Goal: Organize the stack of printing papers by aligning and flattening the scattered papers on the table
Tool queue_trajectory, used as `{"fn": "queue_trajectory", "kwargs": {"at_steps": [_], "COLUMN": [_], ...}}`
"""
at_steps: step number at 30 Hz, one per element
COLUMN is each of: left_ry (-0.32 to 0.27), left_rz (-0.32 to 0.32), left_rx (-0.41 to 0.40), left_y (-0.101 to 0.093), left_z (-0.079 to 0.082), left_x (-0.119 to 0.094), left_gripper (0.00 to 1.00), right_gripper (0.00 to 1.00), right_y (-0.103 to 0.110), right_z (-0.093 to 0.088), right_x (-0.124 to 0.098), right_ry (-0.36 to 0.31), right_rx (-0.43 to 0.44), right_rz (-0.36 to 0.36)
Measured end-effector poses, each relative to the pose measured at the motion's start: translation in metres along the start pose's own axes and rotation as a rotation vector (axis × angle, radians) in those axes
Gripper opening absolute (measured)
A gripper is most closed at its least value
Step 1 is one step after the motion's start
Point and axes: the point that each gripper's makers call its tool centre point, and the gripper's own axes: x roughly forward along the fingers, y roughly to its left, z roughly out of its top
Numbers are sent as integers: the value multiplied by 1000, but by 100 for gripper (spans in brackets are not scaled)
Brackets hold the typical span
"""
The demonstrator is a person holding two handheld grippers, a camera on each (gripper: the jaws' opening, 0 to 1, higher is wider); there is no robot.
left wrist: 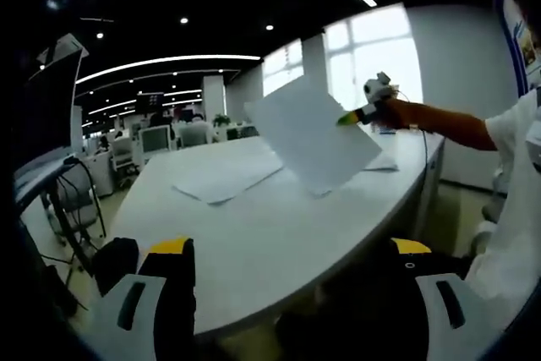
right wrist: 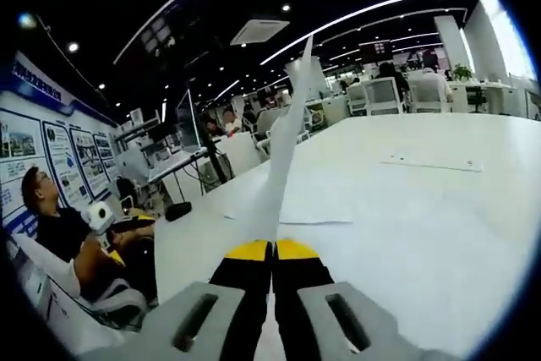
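My right gripper (right wrist: 272,248) is shut on a white sheet (right wrist: 287,133), which I see edge-on rising from its jaws. In the left gripper view that same sheet (left wrist: 314,134) hangs tilted in the air above the white table (left wrist: 279,238), pinched at its right corner by the right gripper (left wrist: 351,116). A loose, uneven pile of papers (left wrist: 224,177) lies flat on the table further back; it appears just beyond the held sheet as papers (right wrist: 317,209). My left gripper (left wrist: 292,264) is low at the table's near edge, jaws wide apart with nothing between them.
A single sheet (right wrist: 431,162) lies apart on the table (right wrist: 439,243); another sheet (left wrist: 385,161) lies under the raised one. A person's arm (left wrist: 444,123) reaches in from the right. A seated person (right wrist: 63,234) is off the table's left end. Desks and chairs (left wrist: 148,145) stand behind.
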Motion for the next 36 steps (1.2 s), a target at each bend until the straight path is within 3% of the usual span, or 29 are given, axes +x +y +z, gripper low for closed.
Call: {"fn": "queue_trajectory", "kwargs": {"at_steps": [8, 29, 36], "left_ry": [-7, -18, -21], "left_rz": [-11, -22, -25], "left_rx": [-12, -13, -13], "left_y": [-3, -6, -6], "left_z": [3, 9, 10], "left_x": [3, 11, 13], "left_gripper": [97, 97, 97], "right_gripper": [0, 0, 0], "right_y": [20, 31, 43], "right_z": [-2, 17, 21], "right_x": [-8, -26, -28], "right_ry": [-11, -16, -6], "right_rx": [-8, -38, -52], "right_rz": [24, 60, 94]}}
